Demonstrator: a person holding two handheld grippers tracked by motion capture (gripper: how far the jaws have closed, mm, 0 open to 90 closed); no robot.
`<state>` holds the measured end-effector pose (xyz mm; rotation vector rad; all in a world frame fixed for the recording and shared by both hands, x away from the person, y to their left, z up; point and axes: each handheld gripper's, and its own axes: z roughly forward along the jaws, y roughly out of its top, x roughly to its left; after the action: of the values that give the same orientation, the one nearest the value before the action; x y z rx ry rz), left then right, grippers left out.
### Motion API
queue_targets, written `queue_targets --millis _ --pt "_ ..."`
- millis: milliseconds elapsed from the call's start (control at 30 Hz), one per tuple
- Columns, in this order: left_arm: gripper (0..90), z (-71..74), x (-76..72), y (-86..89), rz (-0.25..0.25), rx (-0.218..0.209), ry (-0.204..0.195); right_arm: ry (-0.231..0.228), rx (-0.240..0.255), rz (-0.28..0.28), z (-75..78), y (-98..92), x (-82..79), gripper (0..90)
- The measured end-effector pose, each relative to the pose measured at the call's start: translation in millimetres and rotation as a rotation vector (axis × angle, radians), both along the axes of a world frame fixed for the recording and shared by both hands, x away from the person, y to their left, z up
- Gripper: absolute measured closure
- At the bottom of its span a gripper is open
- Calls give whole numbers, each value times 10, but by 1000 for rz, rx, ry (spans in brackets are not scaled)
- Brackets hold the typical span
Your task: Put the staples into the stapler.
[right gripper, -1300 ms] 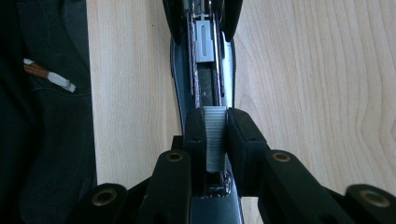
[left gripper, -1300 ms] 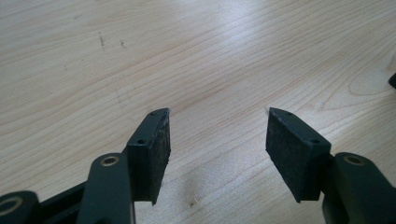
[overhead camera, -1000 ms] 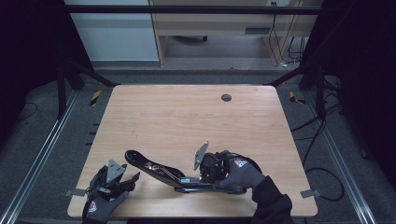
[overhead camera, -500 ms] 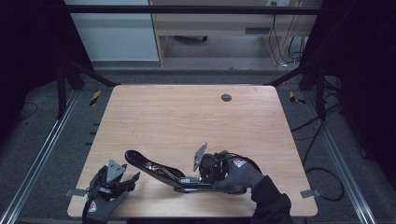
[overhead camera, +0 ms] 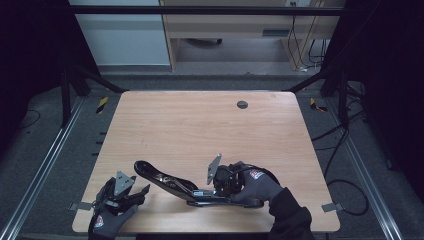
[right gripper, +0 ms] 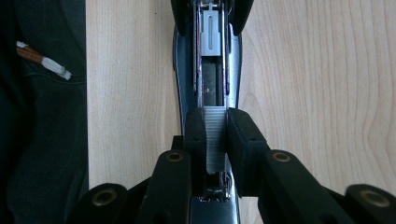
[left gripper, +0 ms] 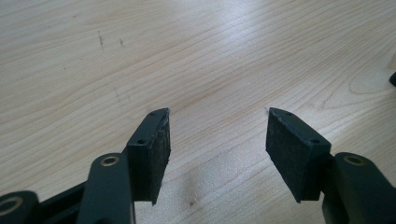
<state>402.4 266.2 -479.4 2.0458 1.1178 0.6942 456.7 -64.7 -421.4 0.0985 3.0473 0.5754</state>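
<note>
Holding a thin strip of staples (right gripper: 215,135) over the open stapler (overhead camera: 172,183) at the bottom middle, the right gripper (right gripper: 215,140) pinches its flat sides; it looks light and crumbly. The left gripper (left gripper: 217,140) sits wide open, empty.

The opened stapler (overhead camera: 170,182) lies on the tabletop (overhead camera: 200,130) near its front edge, between my hands. My right fingers (right gripper: 196,135) pinch a staple strip (right gripper: 215,137) over its channel; my left gripper (overhead camera: 131,192) rests left of it, apart.
</note>
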Motion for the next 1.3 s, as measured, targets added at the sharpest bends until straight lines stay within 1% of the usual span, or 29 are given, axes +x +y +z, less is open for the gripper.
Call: queue_targets --millis 133,267,433,500,800,900,1067,1133,1167,1200,1233,1267,1300 --pt "403 0 0 -1 0 0 0 -7 6 12 9 -6 0 785" --pt "403 2 -1 -1 -1 0 0 -4 -6 12 0 -4 -3 785" --pt "403 -1 0 -2 -1 0 0 0 -2 16 -9 -6 5 785" --pt "403 1 -1 -1 -1 0 -1 4 -9 16 -13 -3 7 785" --pt "403 1 -1 -1 -1 1 -1 4 -11 15 -29 5 12 780" --pt "403 1 -1 -1 -1 0 -1 -2 -10 7 -21 1 14 759" --pt "402 3 -2 1 -1 0 -1 -9 9 -16 10 -18 10 737" --pt "403 6 -3 2 1 -1 -2 -26 33 -43 40 -44 12 734" --pt "403 6 -4 1 0 -1 -3 -26 33 -43 40 -44 12 734" --pt "403 6 -4 1 0 -1 -3 -30 42 -48 54 -59 16 735" --pt "403 7 -3 1 0 -2 -3 -33 63 -68 83 -89 17 731" --pt "403 7 -3 1 1 -3 -4 -33 63 -68 83 -89 17 731" --pt "403 9 -4 2 0 -2 -5 -41 83 -92 108 -120 18 726"
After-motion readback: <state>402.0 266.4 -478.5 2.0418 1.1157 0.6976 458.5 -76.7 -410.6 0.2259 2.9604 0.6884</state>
